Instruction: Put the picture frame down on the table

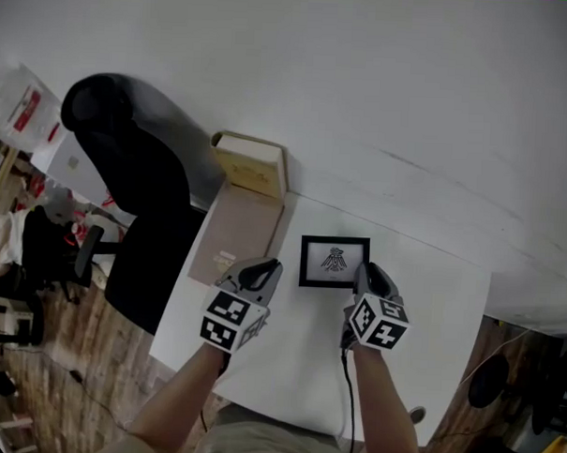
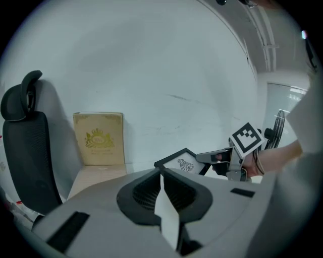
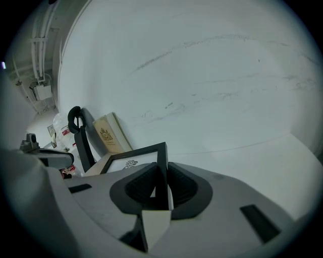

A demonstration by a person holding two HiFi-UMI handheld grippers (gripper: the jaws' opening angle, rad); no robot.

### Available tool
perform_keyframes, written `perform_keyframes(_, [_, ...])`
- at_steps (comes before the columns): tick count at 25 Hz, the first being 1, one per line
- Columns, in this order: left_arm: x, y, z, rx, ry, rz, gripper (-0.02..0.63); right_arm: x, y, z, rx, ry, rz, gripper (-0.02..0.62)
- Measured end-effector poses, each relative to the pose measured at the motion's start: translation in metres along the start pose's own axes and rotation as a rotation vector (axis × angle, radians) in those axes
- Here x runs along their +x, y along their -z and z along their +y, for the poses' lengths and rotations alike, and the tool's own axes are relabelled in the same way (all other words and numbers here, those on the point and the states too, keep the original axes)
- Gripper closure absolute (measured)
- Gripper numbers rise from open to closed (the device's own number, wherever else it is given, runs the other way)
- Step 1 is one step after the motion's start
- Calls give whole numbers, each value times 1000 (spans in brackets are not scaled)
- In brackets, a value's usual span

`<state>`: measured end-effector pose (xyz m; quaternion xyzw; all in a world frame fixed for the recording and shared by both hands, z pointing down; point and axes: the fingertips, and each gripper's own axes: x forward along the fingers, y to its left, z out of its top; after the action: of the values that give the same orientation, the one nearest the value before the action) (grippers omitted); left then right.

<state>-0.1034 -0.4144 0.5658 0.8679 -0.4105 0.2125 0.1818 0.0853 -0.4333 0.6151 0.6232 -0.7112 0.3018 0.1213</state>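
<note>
The picture frame [image 1: 334,262] is black, with a small drawing inside. It is over the white desk [image 1: 287,352], near the back, and looks tipped up a bit. The right gripper [image 1: 365,269] is squeezed tight on its right edge. The left gripper [image 1: 268,271] is just beside the frame on the left, with its jaws pressed together and nothing in them. The frame looks light and stiff. Its front may be glass and could break, so the edge is the best place to hold it.

The left claw [image 1: 266,270] and right claw [image 1: 366,273] are grey moulded shells with black ribbed pads [image 2: 144,194], each bearing a white cube [image 1: 231,320] of black square markers. A thin black cable [image 1: 348,402] trails from the right claw. The forearms are bare of sleeves.
</note>
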Motion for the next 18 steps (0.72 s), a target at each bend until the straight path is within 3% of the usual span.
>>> perform_keyframes(7, [31, 23, 24, -10, 76, 78, 571, 42, 28, -2, 59, 85, 70, 508])
perform_keyframes(18, [52, 42, 39, -51, 123, 128, 571, 80, 65, -6, 67, 170, 156, 506])
